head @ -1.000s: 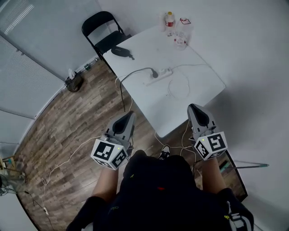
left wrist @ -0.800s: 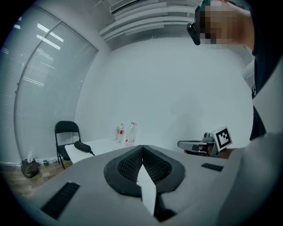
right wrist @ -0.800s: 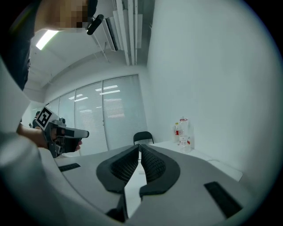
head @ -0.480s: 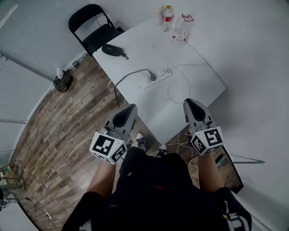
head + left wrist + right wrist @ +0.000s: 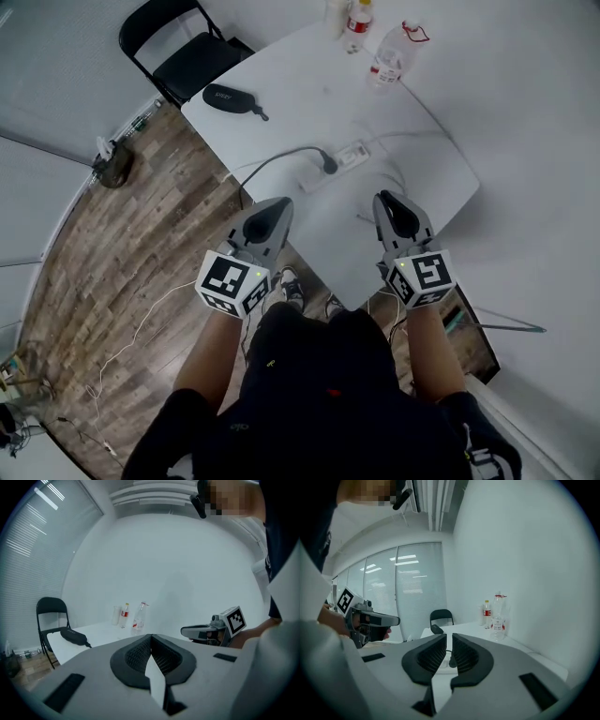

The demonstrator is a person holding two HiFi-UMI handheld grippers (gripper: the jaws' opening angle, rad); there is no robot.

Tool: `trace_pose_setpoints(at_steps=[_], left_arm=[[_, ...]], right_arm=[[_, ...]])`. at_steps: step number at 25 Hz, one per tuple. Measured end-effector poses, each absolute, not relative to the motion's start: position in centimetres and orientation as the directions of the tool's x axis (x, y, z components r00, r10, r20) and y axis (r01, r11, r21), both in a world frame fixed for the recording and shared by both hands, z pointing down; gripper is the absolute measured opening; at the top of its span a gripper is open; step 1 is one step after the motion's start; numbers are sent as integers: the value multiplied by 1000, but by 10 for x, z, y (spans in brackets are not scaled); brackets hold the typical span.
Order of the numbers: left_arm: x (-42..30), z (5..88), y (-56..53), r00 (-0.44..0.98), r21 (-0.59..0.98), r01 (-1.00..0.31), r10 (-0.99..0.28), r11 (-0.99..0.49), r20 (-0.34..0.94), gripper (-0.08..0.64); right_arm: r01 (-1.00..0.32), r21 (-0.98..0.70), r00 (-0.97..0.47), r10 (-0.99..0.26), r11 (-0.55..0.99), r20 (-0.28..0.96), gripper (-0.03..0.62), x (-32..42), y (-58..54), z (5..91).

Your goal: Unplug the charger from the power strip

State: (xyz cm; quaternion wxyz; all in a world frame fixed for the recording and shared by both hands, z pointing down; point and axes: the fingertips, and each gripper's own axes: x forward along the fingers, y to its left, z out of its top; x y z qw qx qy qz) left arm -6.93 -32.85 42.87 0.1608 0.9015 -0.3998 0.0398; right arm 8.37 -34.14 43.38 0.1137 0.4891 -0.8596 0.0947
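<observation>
A white power strip (image 5: 343,156) lies mid-table on the white table (image 5: 422,150). A black plug (image 5: 329,165) sits in it, and its black cable runs off the table's left edge. A thin white cable (image 5: 380,178) loops beside the strip. My left gripper (image 5: 278,202) hangs shut and empty over the table's near left edge. My right gripper (image 5: 384,198) is shut and empty above the near part of the table, short of the strip. In the right gripper view the plug (image 5: 451,661) and strip show just beyond the closed jaws (image 5: 449,635). The left gripper view shows its pads (image 5: 151,636) touching.
Two bottles (image 5: 357,24) (image 5: 390,59) stand at the table's far end, with a black case (image 5: 225,97) at the far left corner. A black folding chair (image 5: 178,47) stands beyond it. Cables trail over the wooden floor (image 5: 141,281), and a dark bag (image 5: 111,167) lies by the wall.
Both grippers have moved forward and lower toward the table, and now reach over its near edge. The jaws stayed closed. The strip and plug have not moved on the table.
</observation>
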Motion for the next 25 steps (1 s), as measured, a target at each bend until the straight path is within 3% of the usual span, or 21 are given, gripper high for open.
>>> trace_pose_setpoints(at_steps=[4,5,7,14,25], left_arm=[[-51,459,-356,700,286,-711,-684,-642,203,20],[-46,467,-363,702,290,-710,-681,-642,210,20],[-36,486,-377,702,294,-710,-674,-640,230,20],[-13,560,-420,678,298,-734,-649,-610,344,20],[0,618,-436,672,323,-738,-599,-593,435,20]], right_arm=[[-868,-5,-467,-814,496,346,34,85,-371,471],[-865,12,-463,-807,501,367,47,84,-378,482],[-859,17,-461,-788,511,407,139,82,-393,507],[-854,-2,-452,-738,521,501,187,76,-439,581],[-857,-38,-442,-696,513,566,192,69,-464,626]])
